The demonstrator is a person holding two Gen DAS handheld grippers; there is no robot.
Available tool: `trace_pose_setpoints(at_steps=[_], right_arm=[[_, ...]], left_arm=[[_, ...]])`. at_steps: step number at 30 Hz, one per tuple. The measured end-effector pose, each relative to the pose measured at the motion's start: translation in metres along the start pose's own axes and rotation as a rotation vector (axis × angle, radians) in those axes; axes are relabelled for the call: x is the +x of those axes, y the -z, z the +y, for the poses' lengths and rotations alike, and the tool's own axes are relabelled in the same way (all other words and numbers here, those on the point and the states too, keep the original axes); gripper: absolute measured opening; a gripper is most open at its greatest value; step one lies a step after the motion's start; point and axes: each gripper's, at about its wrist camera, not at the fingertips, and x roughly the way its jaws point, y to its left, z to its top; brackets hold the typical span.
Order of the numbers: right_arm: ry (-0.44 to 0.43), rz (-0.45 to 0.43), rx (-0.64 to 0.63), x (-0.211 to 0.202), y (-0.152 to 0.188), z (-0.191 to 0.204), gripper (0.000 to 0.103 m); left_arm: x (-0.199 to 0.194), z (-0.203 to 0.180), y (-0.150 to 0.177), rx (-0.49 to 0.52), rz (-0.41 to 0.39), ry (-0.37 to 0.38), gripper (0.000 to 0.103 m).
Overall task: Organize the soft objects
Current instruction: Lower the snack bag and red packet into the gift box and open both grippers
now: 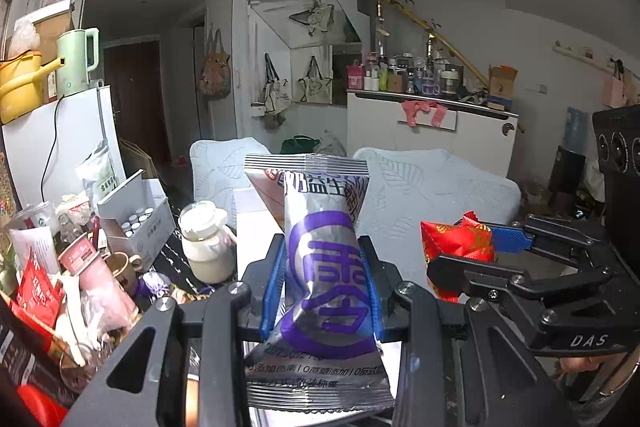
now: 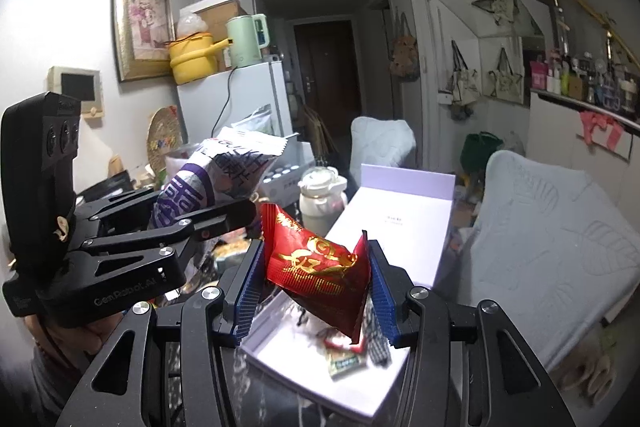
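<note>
I have a silver and purple snack bag (image 1: 326, 283) squeezed in my left gripper (image 1: 322, 281), held up in the air. My right gripper (image 2: 316, 281) is closed on a red and gold packet (image 2: 320, 267), right above the open white box (image 2: 384, 223) on the tabletop. A few small packets (image 2: 346, 355) already lie in the box, so I think some tidying is done. These two bags are not put down yet. Both grippers are raised side by side, pointing toward the room, the left one a bit higher.
</note>
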Motion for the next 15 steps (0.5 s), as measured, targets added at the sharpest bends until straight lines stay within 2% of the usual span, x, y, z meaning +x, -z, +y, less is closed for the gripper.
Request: trace_pose_setpoints(at_steps=[6, 9, 15], right_arm=[[0.019, 0.053, 0.044, 0.040, -0.018, -0.026, 0.049], [0.058, 0.087, 0.042, 0.060, -0.020, -0.035, 0.049], [0.090, 0.183, 0.057, 0.105, -0.006, -0.053, 0.049]], left_arm=[[0.042, 0.015, -0.007, -0.016, 0.048, -0.008, 0.034], [0.073, 0.023, -0.001, -0.028, 0.111, -0.019, 0.034], [0.118, 0.029, 0.020, -0.022, 0.201, -0.050, 0.034]])
